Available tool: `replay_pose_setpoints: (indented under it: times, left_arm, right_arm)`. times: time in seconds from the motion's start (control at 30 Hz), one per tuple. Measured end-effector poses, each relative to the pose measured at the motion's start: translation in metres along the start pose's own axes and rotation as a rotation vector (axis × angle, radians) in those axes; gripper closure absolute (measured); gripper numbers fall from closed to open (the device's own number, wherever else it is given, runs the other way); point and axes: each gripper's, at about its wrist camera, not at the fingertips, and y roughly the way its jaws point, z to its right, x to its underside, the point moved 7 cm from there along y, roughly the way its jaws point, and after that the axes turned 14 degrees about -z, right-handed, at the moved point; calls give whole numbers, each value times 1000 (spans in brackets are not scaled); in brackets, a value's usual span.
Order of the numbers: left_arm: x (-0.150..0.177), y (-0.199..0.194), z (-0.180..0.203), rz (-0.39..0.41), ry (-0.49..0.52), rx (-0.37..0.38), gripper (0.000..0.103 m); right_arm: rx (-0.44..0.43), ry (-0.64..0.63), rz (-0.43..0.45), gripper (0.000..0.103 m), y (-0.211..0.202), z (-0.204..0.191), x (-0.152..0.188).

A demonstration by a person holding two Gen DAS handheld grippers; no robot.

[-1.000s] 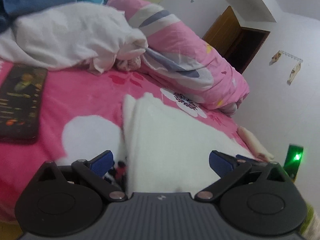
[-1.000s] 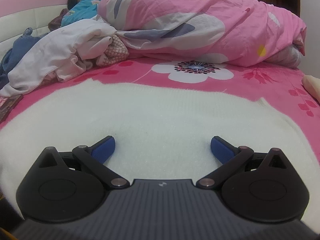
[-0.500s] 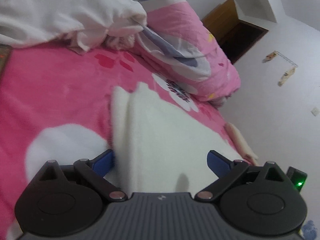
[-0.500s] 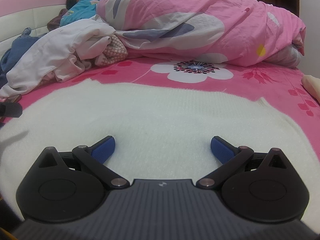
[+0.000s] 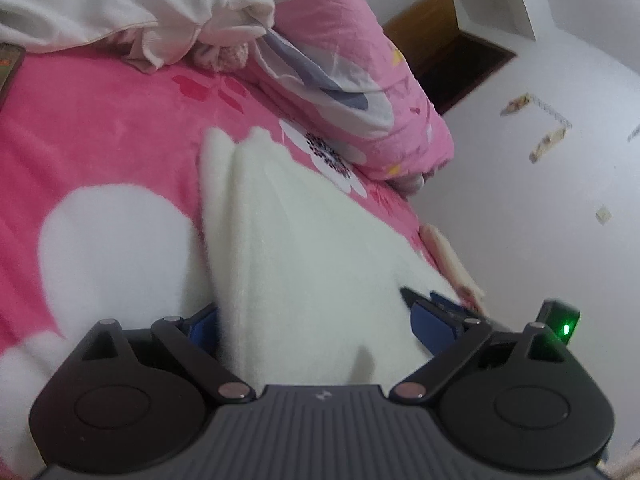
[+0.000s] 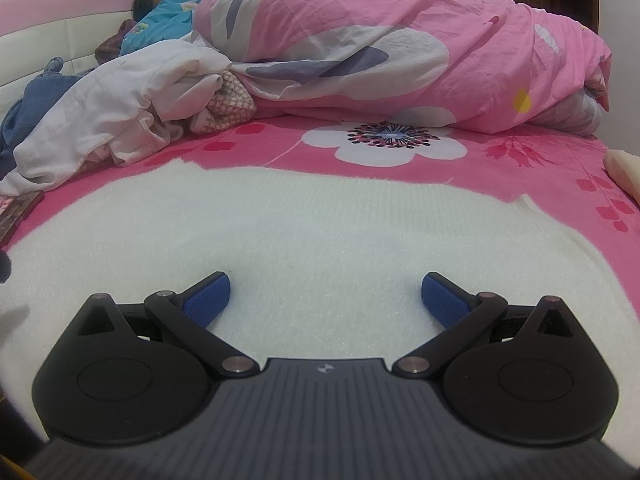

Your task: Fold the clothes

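From the left wrist, the view has swung since a second ago: the dark phone (image 5: 9, 66) that lay in full sight on the pink floral bedsheet (image 5: 100, 120) has slid to the far left edge, and the heap of pale laundry (image 5: 132, 4) now sits at the top border. The white knit garment (image 5: 304, 248) fills more of the middle, its folded edge running straight toward the camera. The left gripper (image 5: 316, 322) has been closing a little, yet its jaws are still spread wide; the raised fold of the garment stands between them, hiding part of the left blue pad (image 5: 202, 326), and whether that pad touches the knit I cannot tell. The right pad rests over the garment's near edge. A rolled pink duvet (image 5: 352, 80) lies beyond, near the white wall (image 5: 540, 208).

From the right wrist, nothing has shifted apart from a dark blurred shape at the far left edge, gone lower. The right gripper (image 6: 325, 294) hovers with jaws spread, both blue pads clear of each other, just above the white knit garment (image 6: 320, 224), which lies flat across the bedsheet (image 6: 520, 168). Behind it are the laundry heap (image 6: 120, 120), the duvet (image 6: 400, 56), and a person (image 6: 160, 8) lying by the headboard.
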Motion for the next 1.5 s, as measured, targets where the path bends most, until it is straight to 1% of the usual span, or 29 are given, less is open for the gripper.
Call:
replay_pose_setpoints:
  times: [0.03, 0.1, 0.17, 0.2, 0.23, 0.27, 0.3, 0.33, 0.4, 0.43, 0.53, 0.57, 0.6, 0.63, 0.67, 0.7, 0.83, 0.93, 1.0, 1.03, 1.1, 1.17, 1.23, 1.27, 1.37, 1.5]
  left_arm:
    - [-1, 2, 0, 10, -9, -1, 7]
    - [-3, 5, 2, 23, -1, -36, 8]
    - [-4, 8, 5, 35, 7, -74, 11]
    - [-3, 8, 6, 36, 12, -117, 21]
    - [-3, 8, 8, 37, 18, -161, 35]
    - [-2, 6, 7, 33, 18, -201, 41]
    - [-3, 3, 6, 33, 3, -203, 46]
    - [-3, 0, 6, 33, -13, -204, 54]
    - [-5, -6, 6, 34, -34, -209, 62]
    - [-6, -9, 7, 35, -41, -214, 65]
    - [-10, -16, 19, 49, -44, -238, 68]
    - [-11, -18, 22, 52, -54, -237, 69]
    - [-12, -21, 25, 56, -71, -213, 73]
    - [-13, -23, 29, 60, -89, -187, 73]
    - [-14, -26, 35, 69, -109, -140, 74]
    - [-17, -28, 43, 76, -108, -119, 74]
    - [-28, -27, 94, 84, -9, -87, 74]
    - [-34, -19, 128, 79, 62, -86, 74]
    - [-37, -13, 146, 79, 98, -107, 74]
    - [-37, -11, 152, 80, 105, -113, 74]
    - [-36, -11, 160, 85, 110, -121, 74]
    - [-34, -11, 167, 89, 102, -112, 74]
    - [-33, -8, 172, 83, 90, -85, 74]
    - [-34, -6, 175, 81, 90, -77, 74]
    - [-38, 0, 187, 80, 118, -85, 74]
    - [-37, 3, 202, 79, 146, -72, 75]
  right_arm:
    - [0, 0, 0, 1, 0, 0, 0]
    - [-1, 0, 1, 1, 0, 0, 0]
    - [-1, 1, 2, 1, 0, 0, 0]
    - [-1, 1, 2, 1, 0, 0, 0]
    - [-1, 1, 3, 1, 0, 0, 0]
    - [-1, 1, 3, 1, 0, 0, 0]
    - [-1, 1, 4, 1, 0, 1, 0]
    - [0, 0, 4, 1, 0, 0, 0]
    - [2, -2, 4, 1, 0, 0, 1]
    - [3, -2, 5, 1, 0, 0, 1]
    - [9, -6, 4, 1, 0, -1, 1]
    - [12, -8, 4, 1, 0, -1, 1]
    - [15, -10, 4, 1, 0, -1, 1]
    - [17, -12, 3, 1, 0, -1, 1]
    - [20, -14, 2, 1, 0, -1, 1]
    - [22, -17, 2, 1, 0, -2, 1]
    - [37, -31, 0, 1, 0, -3, 2]
    - [44, -37, -2, 1, 1, -4, 3]
    - [35, -26, 4, 1, -4, -2, 4]
    - [31, -19, 7, 1, -8, -2, 4]
    - [48, -20, 36, 1, -26, 0, 9]
    - [70, -63, 13, 1, -25, 1, 19]
    - [92, -105, -11, 1, -23, 3, 30]
    - [73, -79, -26, 1, -19, 6, 29]
    - [86, -128, -31, 1, -23, 3, 23]
    - [111, -44, 50, 1, -37, 22, 6]
